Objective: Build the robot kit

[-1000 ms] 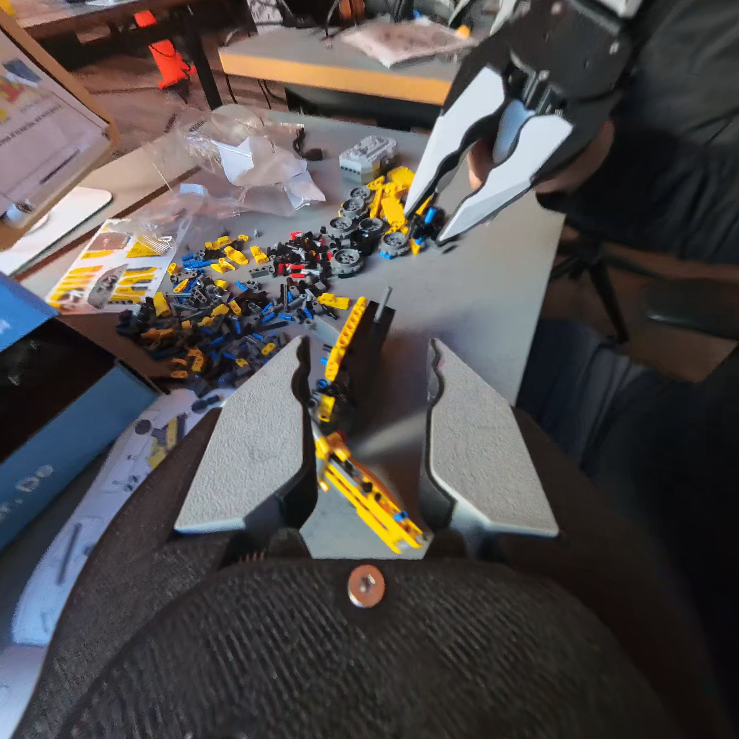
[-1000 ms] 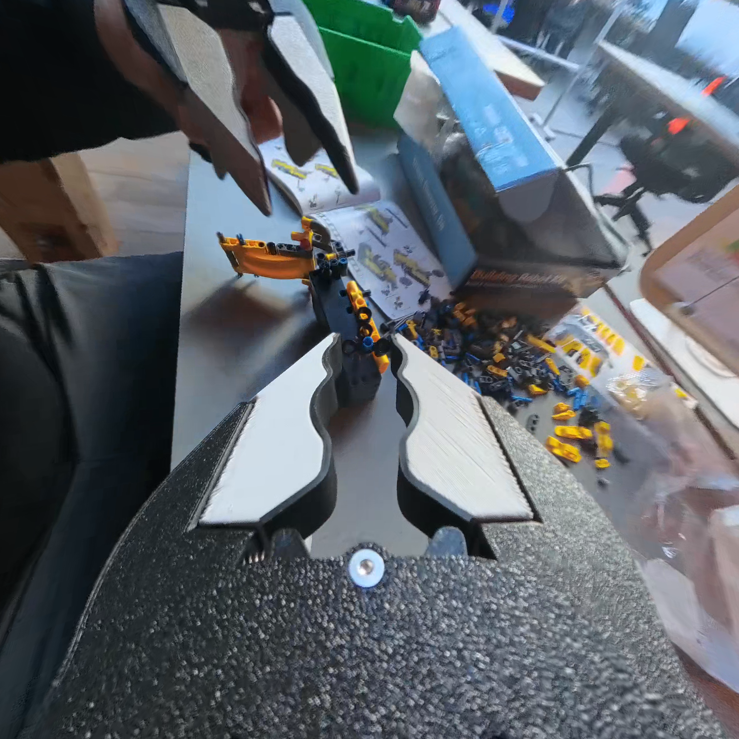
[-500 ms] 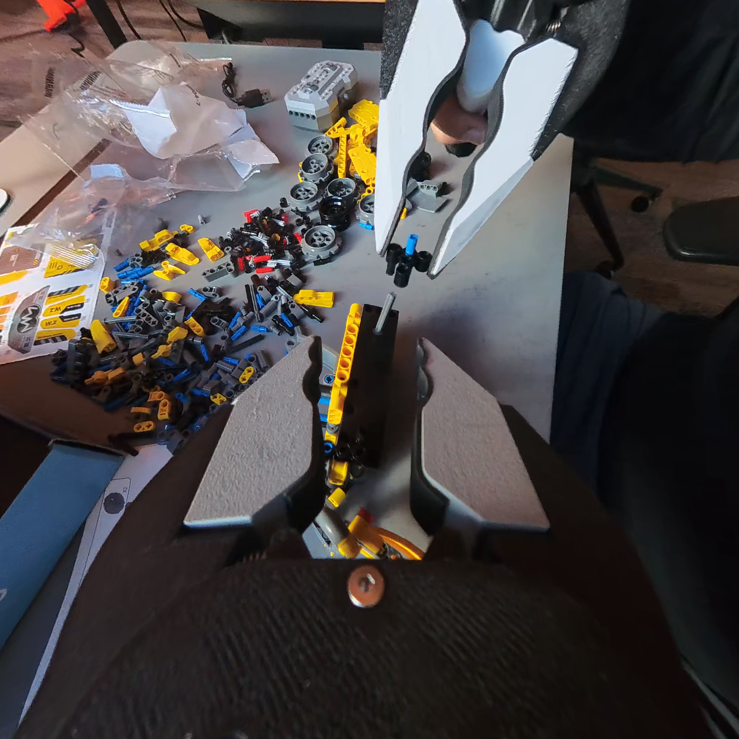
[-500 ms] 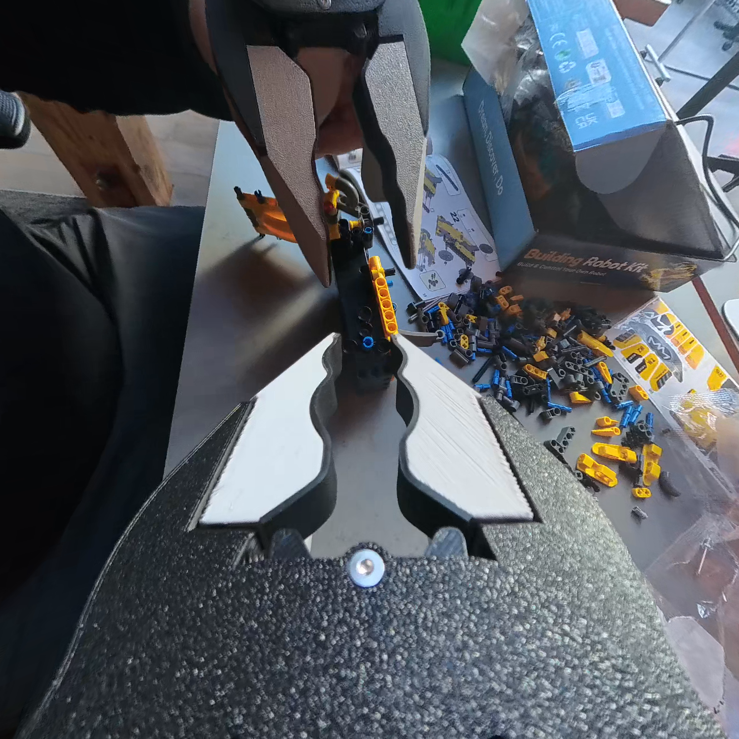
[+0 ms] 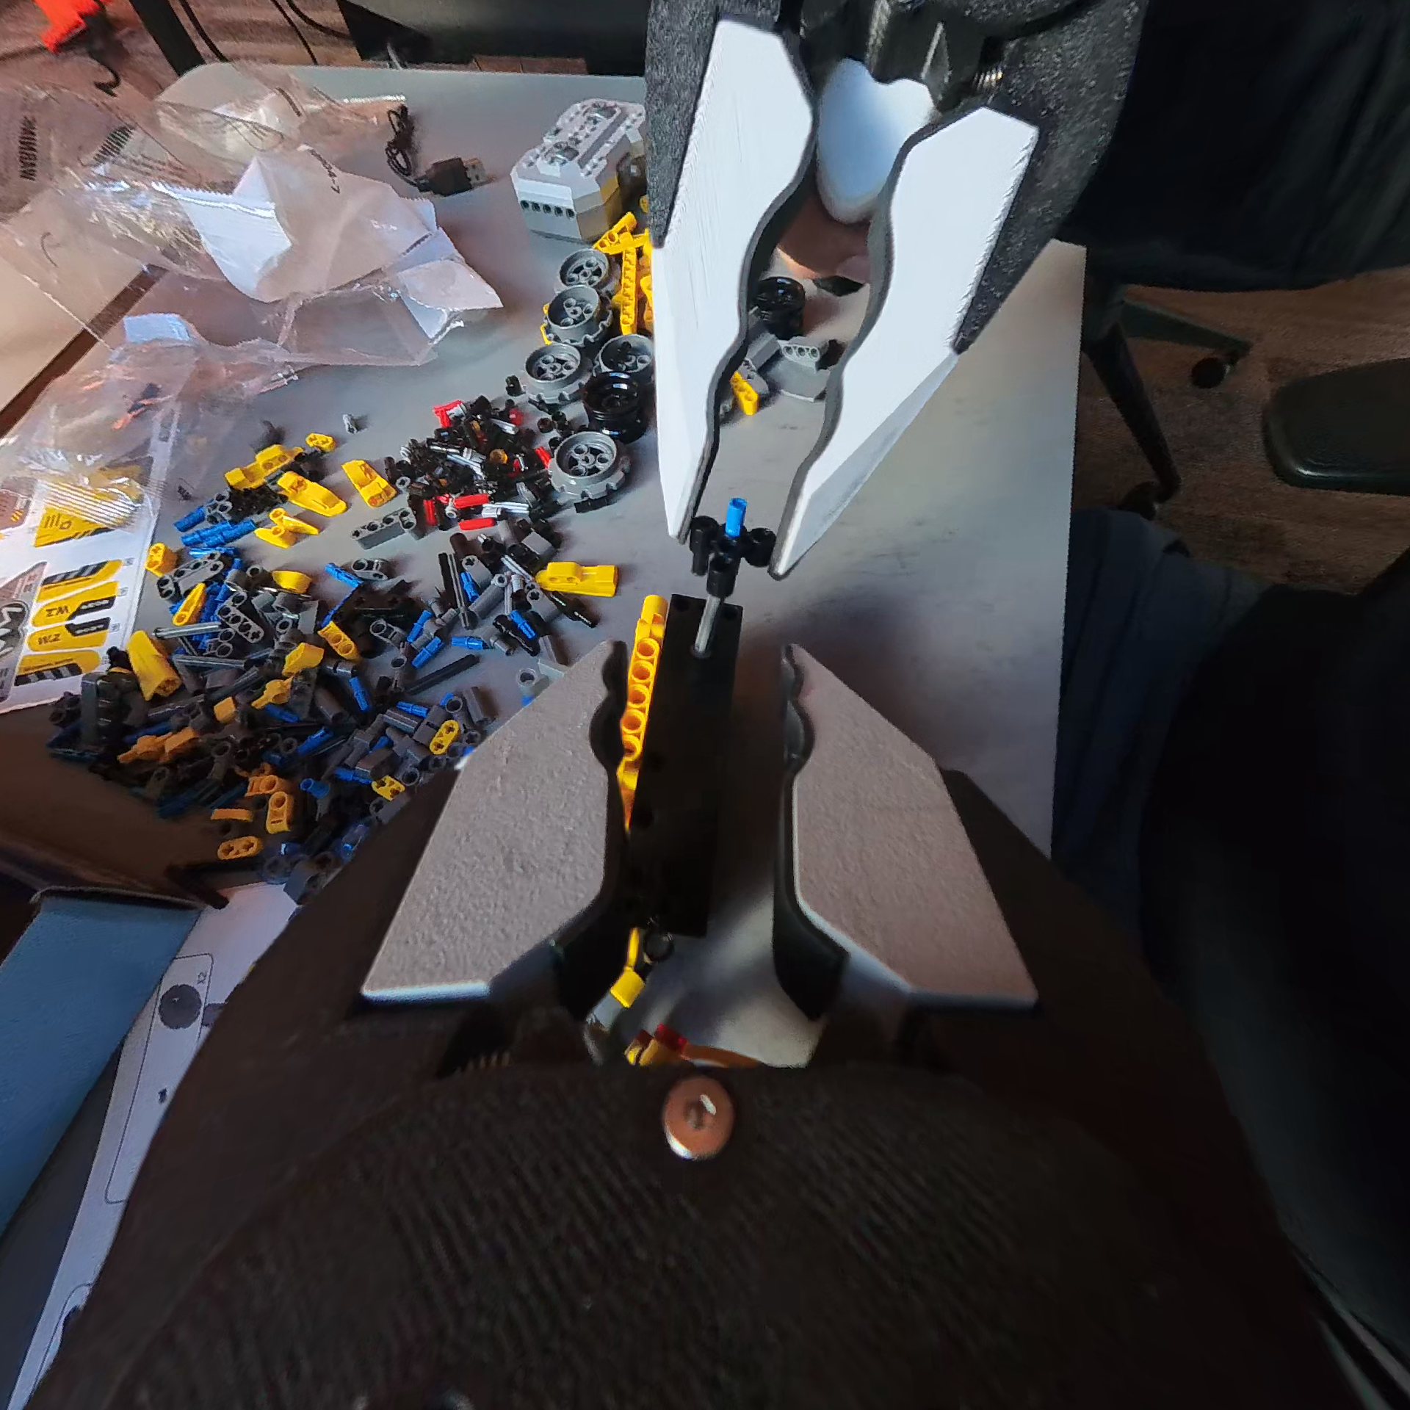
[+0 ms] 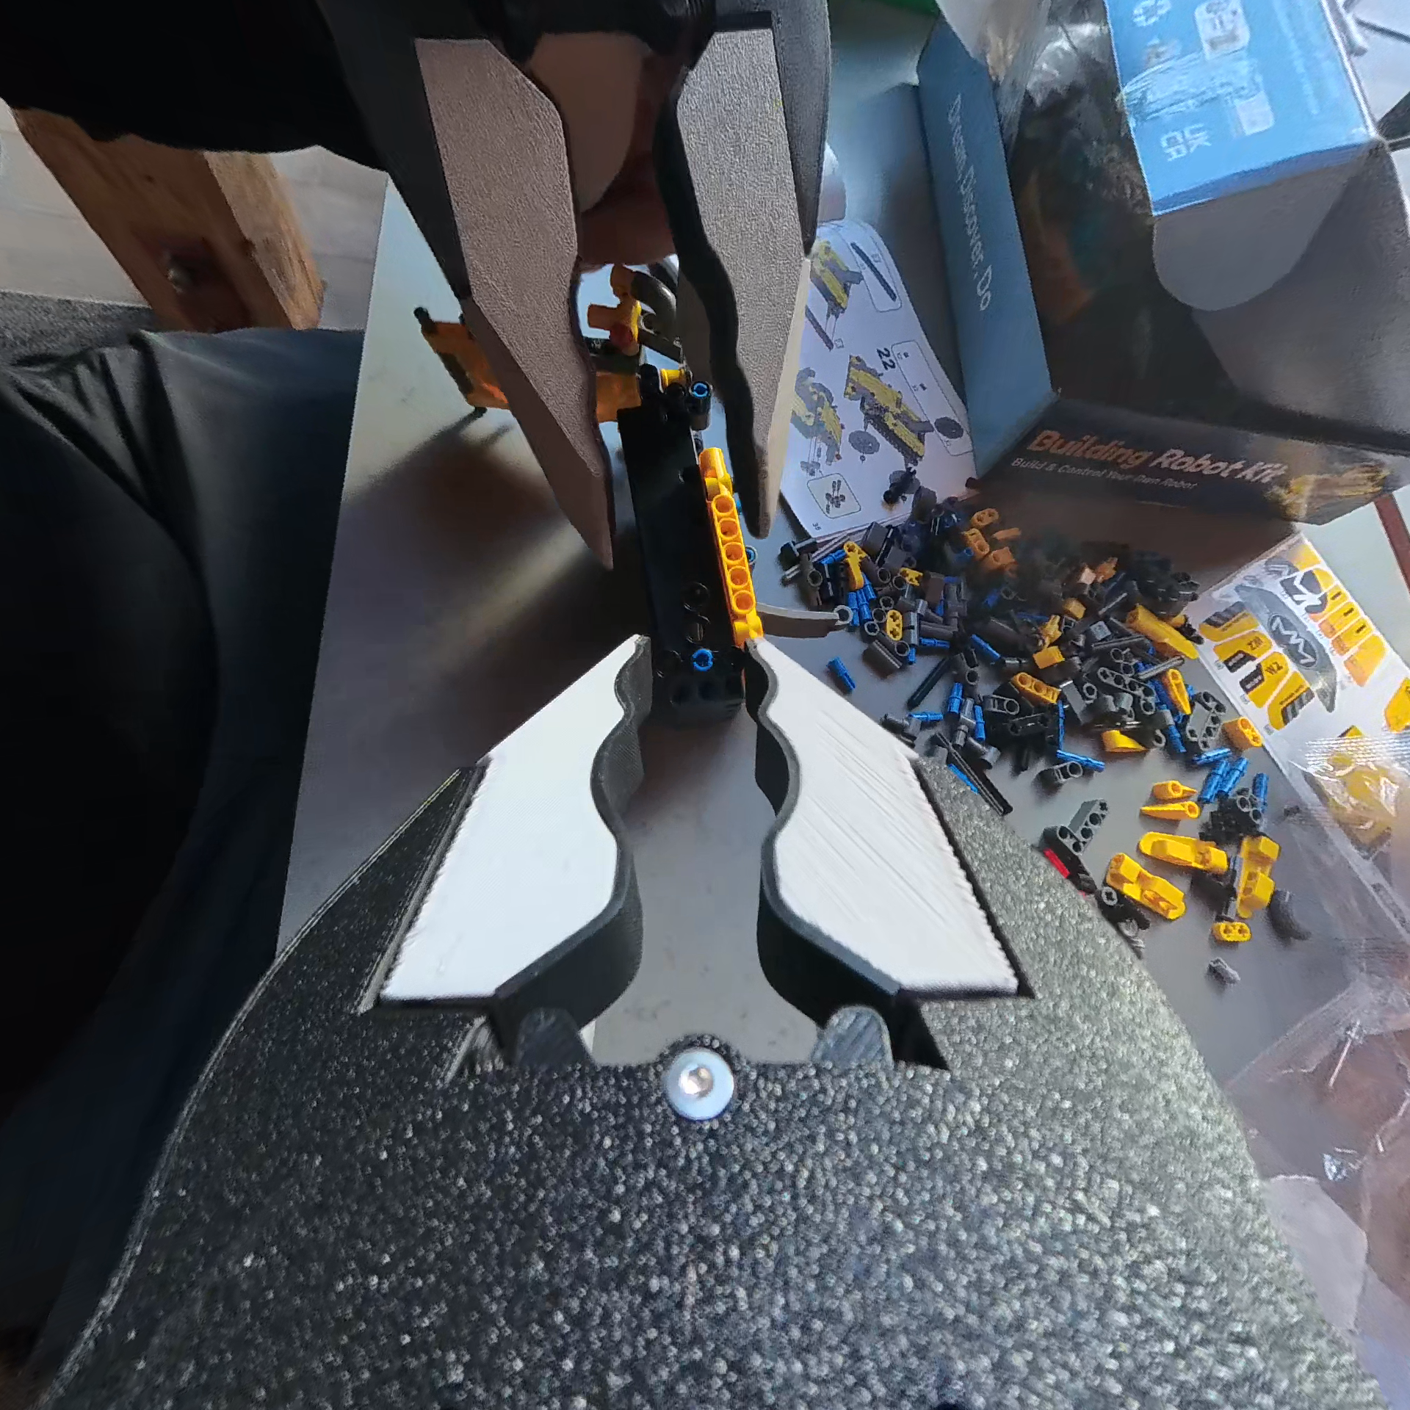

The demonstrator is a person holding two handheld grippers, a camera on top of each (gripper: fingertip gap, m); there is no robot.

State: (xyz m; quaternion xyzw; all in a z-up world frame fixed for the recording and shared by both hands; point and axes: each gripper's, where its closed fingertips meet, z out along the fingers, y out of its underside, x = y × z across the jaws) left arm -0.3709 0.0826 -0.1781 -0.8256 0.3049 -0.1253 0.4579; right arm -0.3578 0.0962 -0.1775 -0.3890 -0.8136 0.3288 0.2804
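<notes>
So the left gripper (image 5: 694,679) has its fingers spread around a long black-and-yellow brick model (image 5: 671,763) on the grey table (image 5: 915,580), not really squeezing it as far as I can see. The right gripper (image 5: 729,545) comes in from the far end, pinching a little black connector with a blue pin (image 5: 726,538) right over the grey axle (image 5: 708,622) sticking out of the model. Left of all that is a big loose pile of small parts (image 5: 320,656), plus grey wheels (image 5: 584,458), crumpled clear bags (image 5: 252,229), a blue box (image 6: 1144,252) and an instruction booklet (image 6: 870,381).
</notes>
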